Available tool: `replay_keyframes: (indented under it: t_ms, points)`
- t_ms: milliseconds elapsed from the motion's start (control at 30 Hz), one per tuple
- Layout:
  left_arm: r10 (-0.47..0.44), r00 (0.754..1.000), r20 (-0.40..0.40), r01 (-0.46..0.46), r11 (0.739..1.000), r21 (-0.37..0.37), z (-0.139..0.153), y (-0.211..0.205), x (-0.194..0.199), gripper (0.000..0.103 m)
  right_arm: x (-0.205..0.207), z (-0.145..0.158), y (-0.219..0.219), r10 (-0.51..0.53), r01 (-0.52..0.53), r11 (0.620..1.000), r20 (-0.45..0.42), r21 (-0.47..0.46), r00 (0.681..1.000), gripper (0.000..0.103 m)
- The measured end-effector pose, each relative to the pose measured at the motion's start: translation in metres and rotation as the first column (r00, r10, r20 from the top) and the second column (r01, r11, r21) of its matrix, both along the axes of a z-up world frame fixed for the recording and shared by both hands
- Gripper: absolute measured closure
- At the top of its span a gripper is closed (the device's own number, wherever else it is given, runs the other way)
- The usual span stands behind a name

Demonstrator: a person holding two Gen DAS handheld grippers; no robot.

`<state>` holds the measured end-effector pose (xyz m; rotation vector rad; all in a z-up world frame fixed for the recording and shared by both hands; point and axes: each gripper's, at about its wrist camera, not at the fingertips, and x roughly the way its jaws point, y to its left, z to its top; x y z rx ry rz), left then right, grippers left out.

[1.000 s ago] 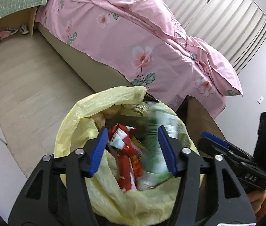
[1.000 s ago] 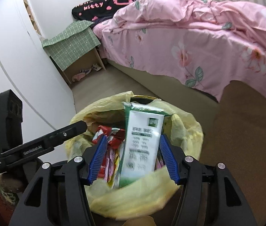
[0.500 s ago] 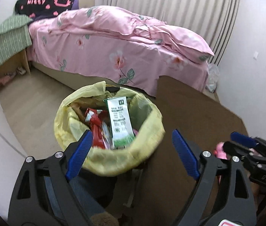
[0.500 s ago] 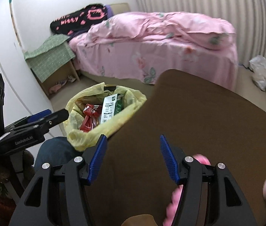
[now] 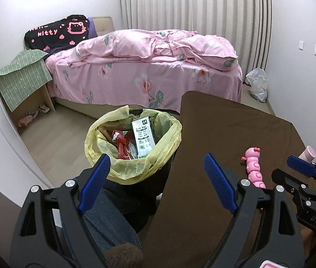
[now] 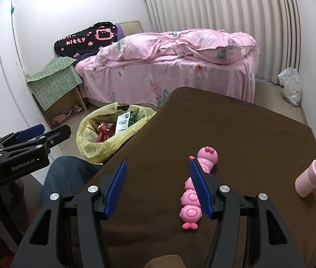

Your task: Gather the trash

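free: broad near-left part of brown cloth-covered table point(image 6: 236, 120) | obstacles: pink caterpillar toy point(image 6: 191, 201) mid-table; pink cylindrical cup point(image 6: 310, 178) at right edge

Yellow-lined bin point(image 5: 104, 143), wrappers point(image 5: 143, 138) inside, beside table point(image 5: 225, 129)

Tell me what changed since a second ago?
Both grippers pulled back from over the yellow-lined bin. The left gripper let go of the white-and-green packet, which now lies in the bin, and stands open and empty. The right gripper stayed open, now over the brown table. The bin and red wrappers stayed put.
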<state>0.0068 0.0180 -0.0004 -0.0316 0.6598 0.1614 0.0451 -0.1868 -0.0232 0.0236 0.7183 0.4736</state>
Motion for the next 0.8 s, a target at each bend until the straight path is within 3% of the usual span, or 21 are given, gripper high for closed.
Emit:
replay_keyframes:
  t_ms: [800]
  points:
    - [0.014,1.0,0.013,-0.014,1.0,-0.012,0.0048,0.0058,-0.0046,0.021,-0.0093,0.0081,0.0089,0.012,-0.011,1.0,0.023,-0.021,1.0,0.048]
